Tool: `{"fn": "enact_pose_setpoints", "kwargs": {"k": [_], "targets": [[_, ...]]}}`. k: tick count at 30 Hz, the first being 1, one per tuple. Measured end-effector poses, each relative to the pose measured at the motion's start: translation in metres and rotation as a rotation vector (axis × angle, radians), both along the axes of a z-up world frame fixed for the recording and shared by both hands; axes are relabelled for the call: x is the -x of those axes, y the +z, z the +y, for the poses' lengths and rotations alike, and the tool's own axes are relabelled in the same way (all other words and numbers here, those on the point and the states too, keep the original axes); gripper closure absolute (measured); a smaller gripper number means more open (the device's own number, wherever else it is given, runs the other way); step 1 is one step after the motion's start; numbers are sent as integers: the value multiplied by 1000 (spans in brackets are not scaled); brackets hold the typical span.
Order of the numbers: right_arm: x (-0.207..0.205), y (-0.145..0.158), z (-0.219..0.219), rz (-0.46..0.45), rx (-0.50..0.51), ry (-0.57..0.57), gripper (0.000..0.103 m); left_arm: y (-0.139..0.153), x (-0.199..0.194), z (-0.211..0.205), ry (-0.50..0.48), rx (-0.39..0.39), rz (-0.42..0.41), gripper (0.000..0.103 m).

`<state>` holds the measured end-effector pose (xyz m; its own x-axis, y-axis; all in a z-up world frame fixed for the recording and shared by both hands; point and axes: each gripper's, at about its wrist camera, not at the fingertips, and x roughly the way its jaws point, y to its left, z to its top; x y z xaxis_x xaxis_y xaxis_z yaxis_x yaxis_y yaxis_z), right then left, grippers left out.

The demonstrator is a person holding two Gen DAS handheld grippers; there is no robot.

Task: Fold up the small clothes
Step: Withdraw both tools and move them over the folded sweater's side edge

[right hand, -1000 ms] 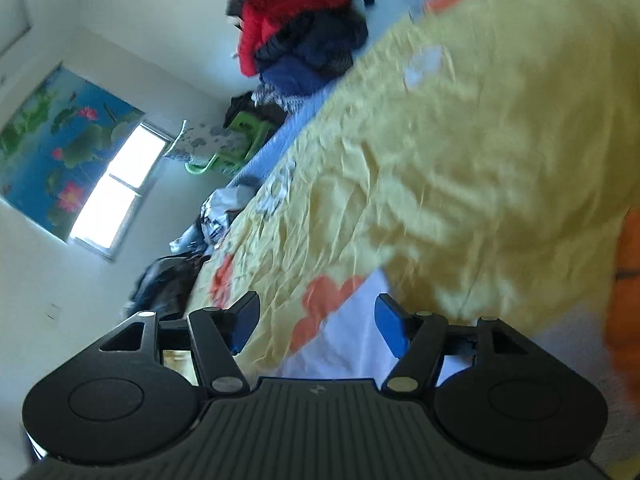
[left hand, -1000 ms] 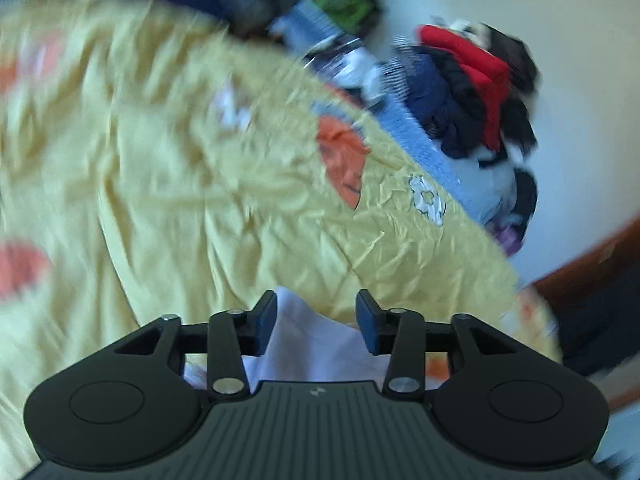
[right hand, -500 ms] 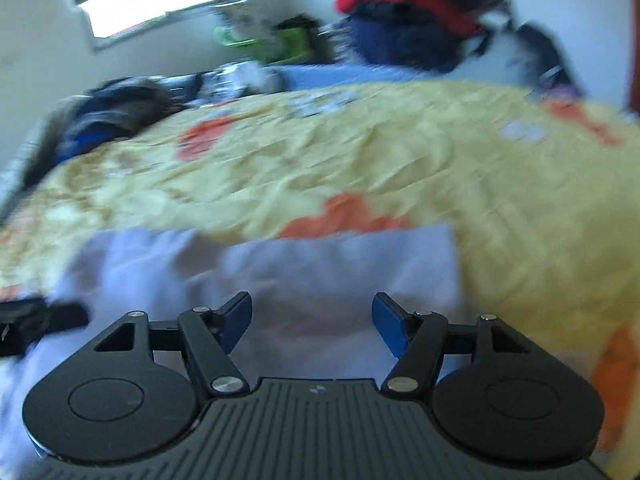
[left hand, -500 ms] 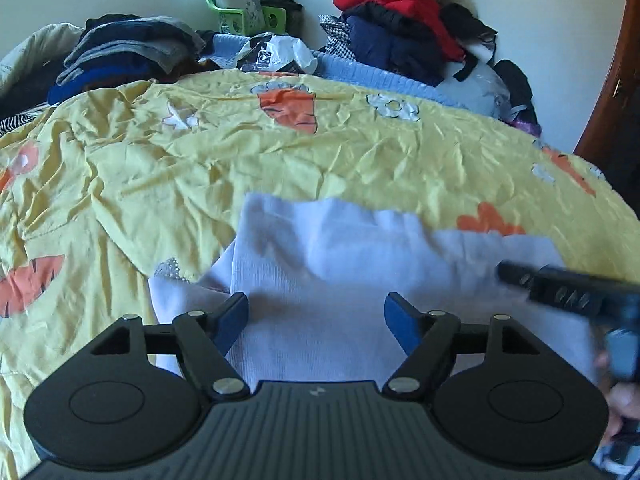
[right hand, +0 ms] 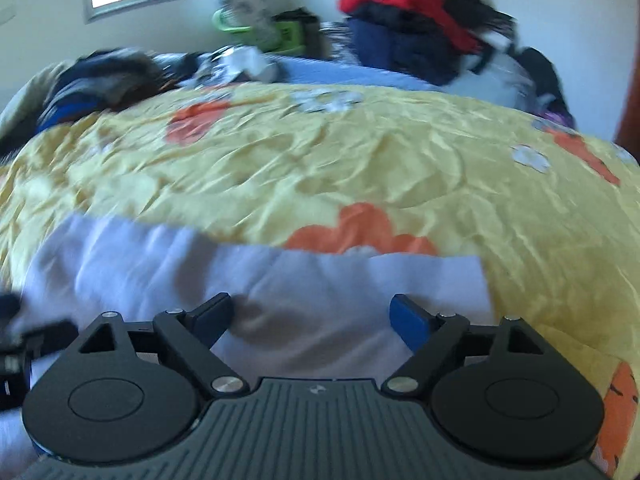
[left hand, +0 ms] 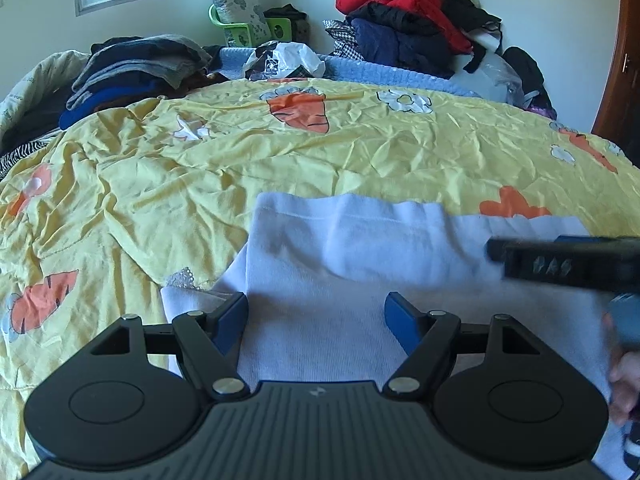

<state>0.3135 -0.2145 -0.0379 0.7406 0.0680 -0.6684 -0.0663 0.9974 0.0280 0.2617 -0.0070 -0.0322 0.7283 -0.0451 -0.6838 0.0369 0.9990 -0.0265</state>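
Observation:
A white garment (left hand: 360,264) lies partly folded on the yellow bedspread (left hand: 200,184), with a lace-trimmed piece sticking out at its left. My left gripper (left hand: 316,322) is open just above its near part, holding nothing. The other gripper's fingers (left hand: 560,262) show at the right of this view, over the garment's right side. In the right wrist view the garment (right hand: 280,280) lies below my right gripper (right hand: 310,320), which is open and empty. The left gripper shows blurred at the left edge (right hand: 16,344).
Folded dark clothes (left hand: 132,72) are stacked at the far left of the bed. A pile of red and navy jackets (left hand: 404,24) sits at the far right by the wall. A green basket (left hand: 248,28) and a white bag (left hand: 284,60) are behind. A wooden door (left hand: 620,60) stands right.
Both grippers swung level to face across the bed and opened wider. The white garment now lies spread on the bedspread in front of them.

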Motion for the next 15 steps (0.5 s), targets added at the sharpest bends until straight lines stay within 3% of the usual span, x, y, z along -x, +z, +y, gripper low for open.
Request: {"fn": "enact_pose_setpoints", "kwargs": {"k": [6, 12, 15], "targets": [[38, 12, 3, -87, 31, -1, 13, -4, 3, -1, -7, -11, -16, 25], [52, -4, 9, -21, 112, 74, 8, -3, 15, -4, -13, -37, -36, 25], [57, 2, -6, -35, 42, 4, 7, 1, 29, -1, -22, -25, -54, 25]]}}
